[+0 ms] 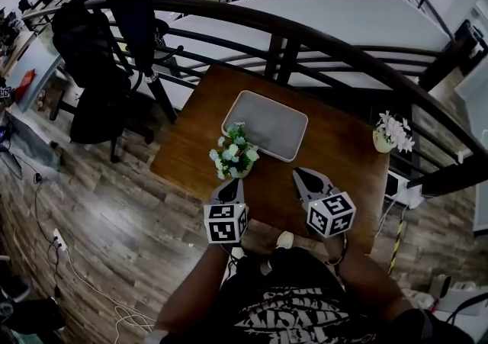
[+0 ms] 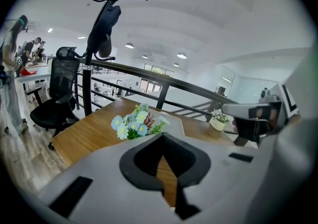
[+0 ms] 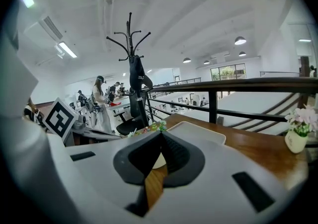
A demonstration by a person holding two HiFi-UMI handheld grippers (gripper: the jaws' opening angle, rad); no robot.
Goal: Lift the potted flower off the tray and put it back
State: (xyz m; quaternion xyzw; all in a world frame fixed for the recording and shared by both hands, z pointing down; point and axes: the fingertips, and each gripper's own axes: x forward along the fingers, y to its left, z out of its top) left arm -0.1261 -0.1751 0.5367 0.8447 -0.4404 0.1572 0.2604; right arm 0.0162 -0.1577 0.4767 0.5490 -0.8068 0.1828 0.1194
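Looking down in the head view, the potted flower (image 1: 233,154) sits at the near-left corner of the tray (image 1: 268,126) on the table (image 1: 347,163). The left gripper (image 1: 230,184) is just near of it, the right gripper (image 1: 300,173) alongside. Left gripper view: jaws clenched together, empty, flower straight ahead. Right gripper view: jaws pressed together too, gripping nothing.

Wooden table (image 1: 335,148), grey tray (image 1: 267,125), potted flower (image 1: 233,153), pink-flower pot (image 1: 391,133)
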